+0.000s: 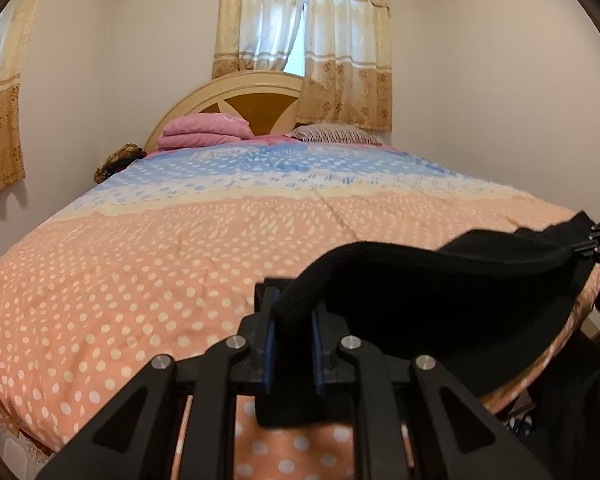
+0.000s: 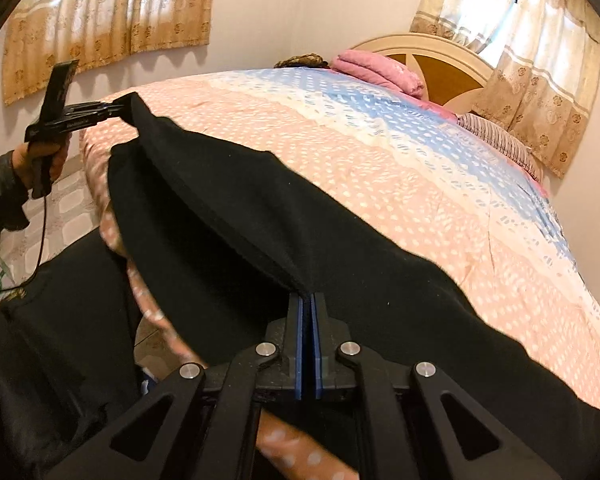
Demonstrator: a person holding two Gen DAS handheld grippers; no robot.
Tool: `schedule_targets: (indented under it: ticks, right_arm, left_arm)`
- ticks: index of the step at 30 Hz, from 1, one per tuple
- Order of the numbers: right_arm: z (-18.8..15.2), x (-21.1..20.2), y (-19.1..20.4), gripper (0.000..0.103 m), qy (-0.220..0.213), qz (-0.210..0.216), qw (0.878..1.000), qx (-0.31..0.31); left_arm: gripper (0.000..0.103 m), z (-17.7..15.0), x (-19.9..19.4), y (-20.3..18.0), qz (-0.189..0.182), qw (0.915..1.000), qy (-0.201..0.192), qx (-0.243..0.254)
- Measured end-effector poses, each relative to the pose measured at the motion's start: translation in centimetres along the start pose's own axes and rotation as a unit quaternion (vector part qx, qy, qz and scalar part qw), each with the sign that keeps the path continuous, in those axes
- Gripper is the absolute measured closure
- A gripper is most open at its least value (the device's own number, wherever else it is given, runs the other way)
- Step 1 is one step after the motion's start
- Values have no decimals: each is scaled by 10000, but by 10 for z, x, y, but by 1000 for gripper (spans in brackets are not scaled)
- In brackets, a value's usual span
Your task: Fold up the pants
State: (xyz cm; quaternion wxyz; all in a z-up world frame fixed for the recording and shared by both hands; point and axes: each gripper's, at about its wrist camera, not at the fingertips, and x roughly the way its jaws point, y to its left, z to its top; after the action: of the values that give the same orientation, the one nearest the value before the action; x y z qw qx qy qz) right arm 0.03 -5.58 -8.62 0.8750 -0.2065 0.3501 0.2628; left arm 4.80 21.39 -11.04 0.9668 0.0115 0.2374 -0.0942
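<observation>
The black pants (image 1: pixel 440 280) hang stretched between my two grippers above the near edge of the bed. My left gripper (image 1: pixel 293 304) is shut on the waistband end of the pants. It also shows in the right wrist view (image 2: pixel 120 110), held in a hand at the far left. My right gripper (image 2: pixel 308 300) is shut on the other end of the waistband of the pants (image 2: pixel 300 216), which drape over the bedspread. The right gripper shows at the right edge of the left wrist view (image 1: pixel 592 242).
The bed (image 1: pixel 180 240) has a pink, white-dotted and blue bedspread. A folded pink blanket (image 1: pixel 204 130) and a striped pillow (image 1: pixel 332 133) lie by the headboard (image 1: pixel 236 88). Curtains (image 1: pixel 304 40) hang behind. Tiled floor (image 2: pixel 56 208) lies beside the bed.
</observation>
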Motion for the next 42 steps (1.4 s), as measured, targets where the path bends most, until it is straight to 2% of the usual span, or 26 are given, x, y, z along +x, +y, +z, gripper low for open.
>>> schedule_targets:
  ticks: [3,9,14,15,18,22,26,29,31,35,38,42]
  right_arm:
    - [-8,19,4,100,259,125,9996,-53]
    - [-20,38,12,100,621,266,9977,-85]
    - [-16,29,7,100,565,380,9977,26]
    - [-17,30,7,100,599,384,9975,-4]
    - [-20,38,13,99,669,254,9973,-159]
    - [-18,37,8,99,715,360,9968,-25]
    - [-19,38,3,98,722,436,9964,22]
    - [-19,39,1,98,700,502,9962,143]
    - [-20,36,1,97,679,499,9963,180]
    - [-21,26,-3,91,564,445,9971,255]
    - [-26,14,-16,68,434,283,9973,514]
    - [-43,-9,-47,65,241,107,9930,1153]
  left_arm:
    - [87,-14,0,0,-63,9999,99,29]
    - [87,-28,8,1,77,9993,351,120]
    - [86,-32,6,0,109,9991,369,190]
    - [81,-33,7,0,154,9989,388,221]
    - [74,-40,11,0,295,9976,523,349]
    - [54,-45,2,6,549,9954,601,508]
    - [52,-50,-12,29,924,9923,723,395]
    - [52,-47,-27,42,1056,9928,560,17]
    - [47,-40,-34,38,1067,9935,378,-81]
    - [45,-13,-31,2,752,9970,122,124]
    - [45,7,-18,-40,317,9985,24,454]
    - [43,26,9,-97,-505,9967,150,620]
